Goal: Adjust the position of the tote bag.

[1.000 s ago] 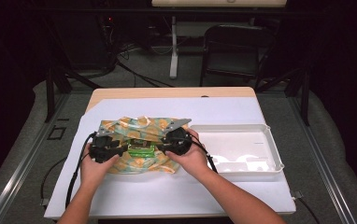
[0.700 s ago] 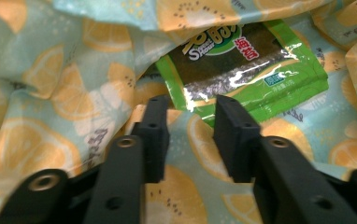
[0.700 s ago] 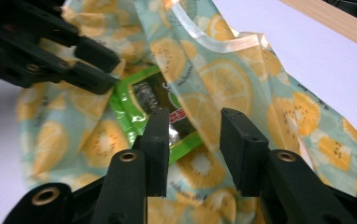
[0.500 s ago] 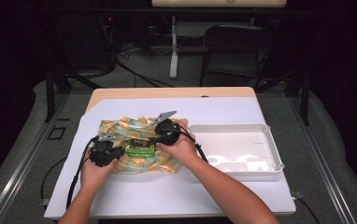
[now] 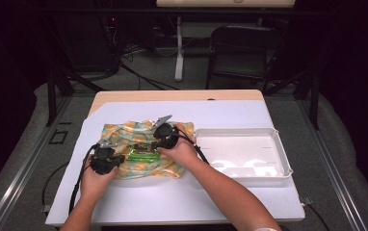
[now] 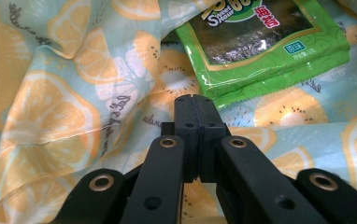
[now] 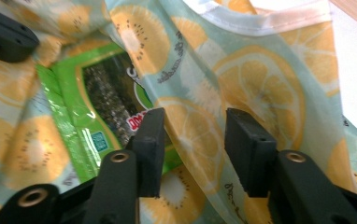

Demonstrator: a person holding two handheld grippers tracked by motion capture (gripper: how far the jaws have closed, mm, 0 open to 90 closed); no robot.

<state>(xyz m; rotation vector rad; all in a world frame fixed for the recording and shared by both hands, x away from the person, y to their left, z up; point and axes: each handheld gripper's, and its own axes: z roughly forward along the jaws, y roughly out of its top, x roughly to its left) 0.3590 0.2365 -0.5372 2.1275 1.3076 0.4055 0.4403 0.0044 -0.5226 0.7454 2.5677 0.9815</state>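
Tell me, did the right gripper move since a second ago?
Yes. In the high view the right gripper slid left, away from the white tray, and now sits over the fruit-print cloth beside the green snack packet.

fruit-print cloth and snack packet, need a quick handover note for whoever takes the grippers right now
Left gripper: jaws have just closed and now meet; whether any cloth is pinched between them I cannot tell. It sits just short of the packet.
Right gripper: jaws have just opened; a fold of cloth lies between them, not pressed.
Things: green snack packet lies on the fruit-print cloth, with cloth lapping over one edge. White tray stands to the right, apart from the cloth.
Done: cloth partly gathered around the packet.
Left, probably: grip the fold with the right gripper and finish covering the packet.
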